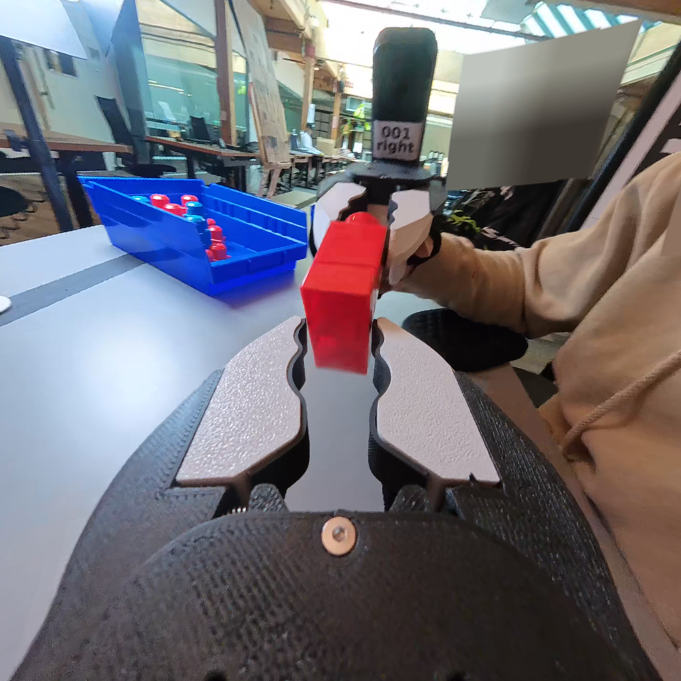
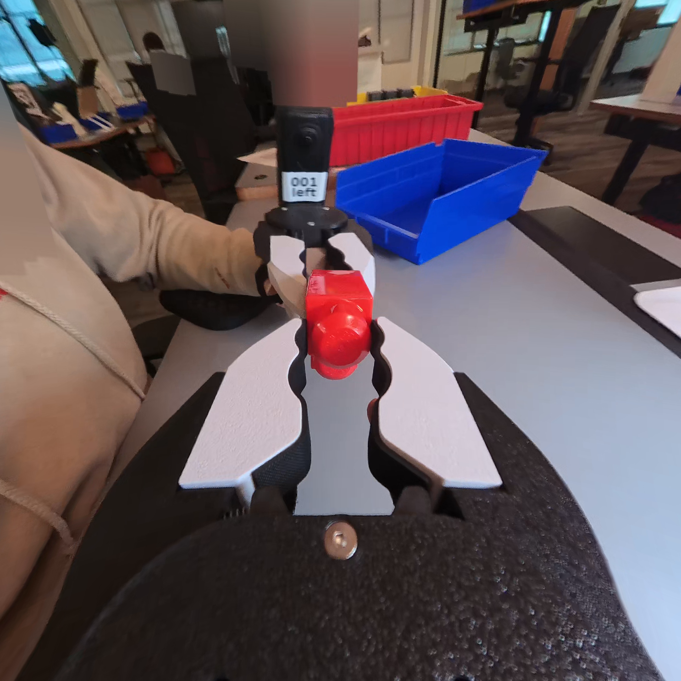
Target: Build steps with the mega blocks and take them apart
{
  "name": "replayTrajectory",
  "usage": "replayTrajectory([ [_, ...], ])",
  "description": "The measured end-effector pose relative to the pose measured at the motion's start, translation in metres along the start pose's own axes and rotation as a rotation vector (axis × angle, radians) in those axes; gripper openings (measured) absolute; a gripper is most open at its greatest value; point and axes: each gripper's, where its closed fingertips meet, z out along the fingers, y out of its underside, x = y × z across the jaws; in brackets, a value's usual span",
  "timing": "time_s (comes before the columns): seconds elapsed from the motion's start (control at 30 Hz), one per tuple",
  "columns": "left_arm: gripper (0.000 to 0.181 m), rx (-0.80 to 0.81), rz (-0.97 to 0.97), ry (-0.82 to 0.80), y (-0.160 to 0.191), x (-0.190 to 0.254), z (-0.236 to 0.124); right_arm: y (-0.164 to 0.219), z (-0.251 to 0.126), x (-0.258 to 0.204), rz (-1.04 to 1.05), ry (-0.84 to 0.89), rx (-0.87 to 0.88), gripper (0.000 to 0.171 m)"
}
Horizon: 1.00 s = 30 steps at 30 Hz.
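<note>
Two red mega blocks are joined end to end and held in the air between my two grippers, which face each other above the grey table (image 1: 110, 350). My left gripper (image 1: 339, 328) is shut on the near red block (image 1: 337, 320). Beyond it, the right gripper (image 1: 368, 221) is shut on the other red block (image 1: 353, 243). In the right wrist view, my right gripper (image 2: 339, 328) is shut on a red block (image 2: 341, 331) whose stud faces the camera. The left gripper (image 2: 320, 269) holds the block behind it (image 2: 335, 285).
A blue bin (image 1: 228, 258) with several red and blue blocks stands on the table beyond the left gripper. Another blue bin (image 2: 442, 199) stands beyond the right gripper, with a red bin (image 2: 401, 121) behind it. A person's beige sleeves (image 1: 516, 265) hold both grippers. A white object (image 2: 659, 306) lies at the right edge. Left tips to right tips: about 4 cm. Left tips and right tips are each some 40 cm from the white object (image 2: 659, 306).
</note>
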Motion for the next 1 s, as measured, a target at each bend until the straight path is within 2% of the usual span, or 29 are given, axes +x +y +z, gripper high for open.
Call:
replayTrajectory([
  [0.1,0.041,-0.016,-0.011,-0.067,0.001,-0.015,-0.005,-0.022,-0.042,0.04,0.021,0.207,-0.065,0.033],
  [0.2,0.035,-0.013,-0.027,-0.097,0.0,-0.024,-0.01,-0.042,-0.133,0.127,0.15,0.705,-0.131,0.033],
  [0.3,0.033,-0.025,-0.027,-0.088,0.003,-0.023,-0.009,-0.024,-0.237,0.206,0.209,1.156,-0.396,0.032],
  [0.4,0.031,-0.066,0.01,-0.101,0.01,-0.023,-0.007,0.03,-0.286,0.249,0.434,1.254,-0.688,0.033],
  [0.47,0.028,-0.097,0.031,-0.13,0.015,-0.027,-0.007,0.069,-0.292,0.26,0.575,1.229,-0.837,0.033],
  [0.53,0.027,-0.106,0.038,-0.145,0.017,-0.03,-0.008,0.099,-0.291,0.268,0.687,1.224,-0.899,0.033],
  [0.63,0.027,-0.112,0.033,-0.149,0.019,-0.031,-0.008,0.13,-0.285,0.282,0.822,1.245,-0.871,0.033],
  [0.73,0.027,-0.121,0.046,-0.16,0.021,-0.033,-0.009,0.136,-0.281,0.295,0.874,1.286,-0.768,0.034],
  [0.83,0.029,-0.116,0.049,-0.171,0.018,-0.036,-0.011,0.106,-0.278,0.302,0.706,1.315,-0.661,0.05],
  [0.9,0.03,-0.117,0.05,-0.184,0.018,-0.04,-0.012,0.068,-0.267,0.298,0.567,1.309,-0.51,0.05],
  [1.0,0.032,-0.129,0.053,-0.217,0.02,-0.049,-0.016,0.009,-0.231,0.263,0.314,1.194,-0.28,0.05],
])
